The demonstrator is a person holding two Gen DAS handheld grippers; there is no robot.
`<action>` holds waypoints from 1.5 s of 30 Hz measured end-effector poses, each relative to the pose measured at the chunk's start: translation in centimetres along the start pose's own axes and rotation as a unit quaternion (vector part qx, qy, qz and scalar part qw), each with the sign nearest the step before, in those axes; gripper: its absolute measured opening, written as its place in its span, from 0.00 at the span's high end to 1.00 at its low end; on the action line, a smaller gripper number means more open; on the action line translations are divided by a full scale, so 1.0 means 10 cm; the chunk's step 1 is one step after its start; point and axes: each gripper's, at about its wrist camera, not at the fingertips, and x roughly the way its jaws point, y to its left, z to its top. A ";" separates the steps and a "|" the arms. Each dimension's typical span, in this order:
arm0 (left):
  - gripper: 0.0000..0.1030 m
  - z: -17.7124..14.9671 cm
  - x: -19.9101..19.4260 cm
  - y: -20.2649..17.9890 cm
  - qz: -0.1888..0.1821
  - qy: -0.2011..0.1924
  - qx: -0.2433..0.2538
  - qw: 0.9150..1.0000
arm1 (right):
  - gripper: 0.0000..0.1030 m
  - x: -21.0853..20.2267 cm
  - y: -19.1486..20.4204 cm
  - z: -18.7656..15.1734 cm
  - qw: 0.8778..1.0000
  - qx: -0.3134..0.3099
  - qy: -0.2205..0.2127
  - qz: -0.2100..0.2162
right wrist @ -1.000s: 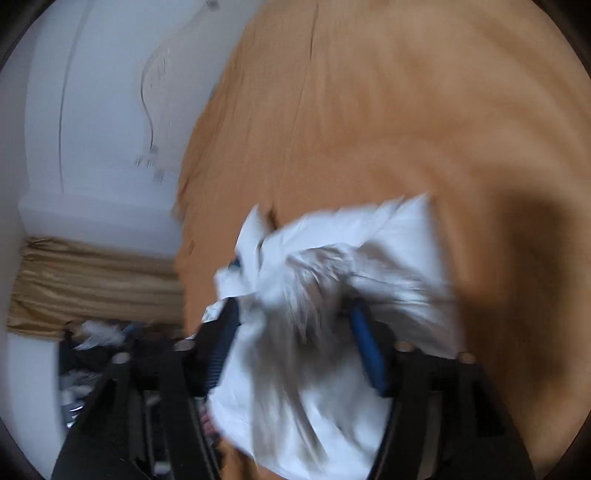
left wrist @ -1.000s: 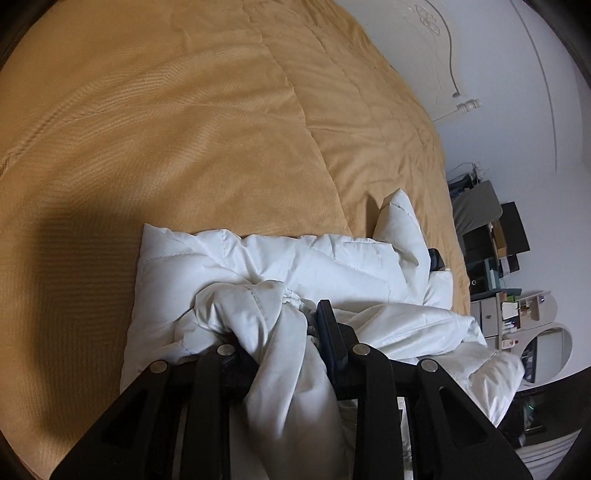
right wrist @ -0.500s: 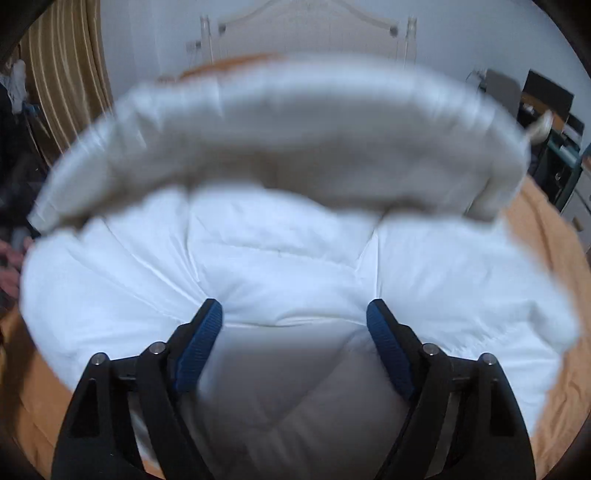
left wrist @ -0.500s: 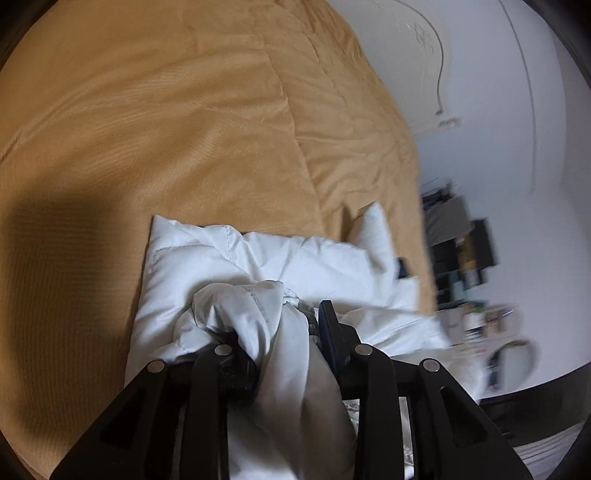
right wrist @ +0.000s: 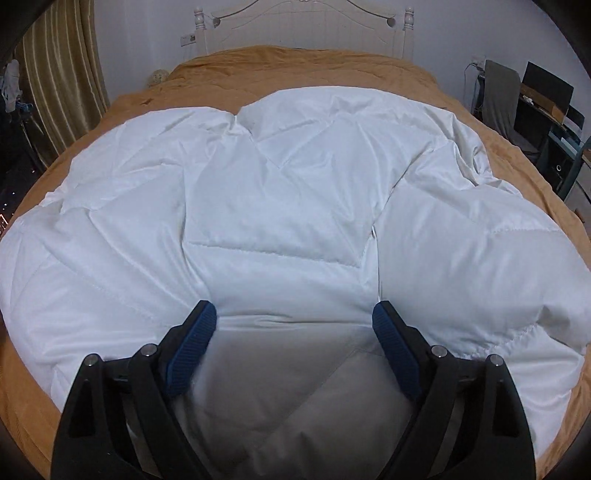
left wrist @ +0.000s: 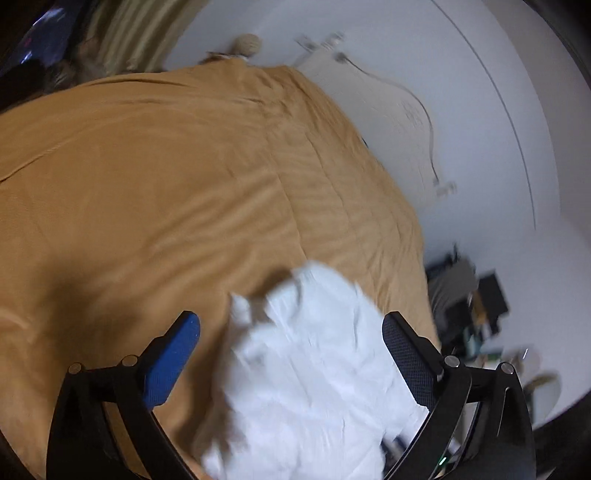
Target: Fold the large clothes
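Left gripper: my jaws stand wide apart and have just been opening. The white quilted garment shows blurred between and below them, with neither blue pad pressing on it. Past my left fingertip and ahead of both lies the orange bedspread.

Right gripper: my jaws are spread wide, also just opening further. The white quilted garment fills the span between and ahead of them, spread puffy and creased over the orange bedspread. Its near part, in shadow, runs under my fingers; I cannot tell whether the pads touch it, but they do not pinch it.

Beyond my right jaws' tips: a white headboard at the far end of the bed. Off to my left-finger side: a striped curtain. Off to my right-finger side: dark furniture and shelves.
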 end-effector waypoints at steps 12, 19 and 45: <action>0.02 -1.52 1.22 -0.76 0.132 0.061 0.294 0.944 | 0.17 -0.32 -0.41 0.01 0.994 0.029 -0.037 -0.097; 0.02 -1.22 1.05 -0.22 0.191 0.047 0.243 0.950 | 0.17 -0.38 -1.03 -0.15 0.987 0.081 -0.038 -0.134; 0.00 -0.47 2.25 -0.57 0.245 0.087 0.264 0.929 | 0.11 0.58 -1.63 0.91 0.967 0.188 0.085 -0.146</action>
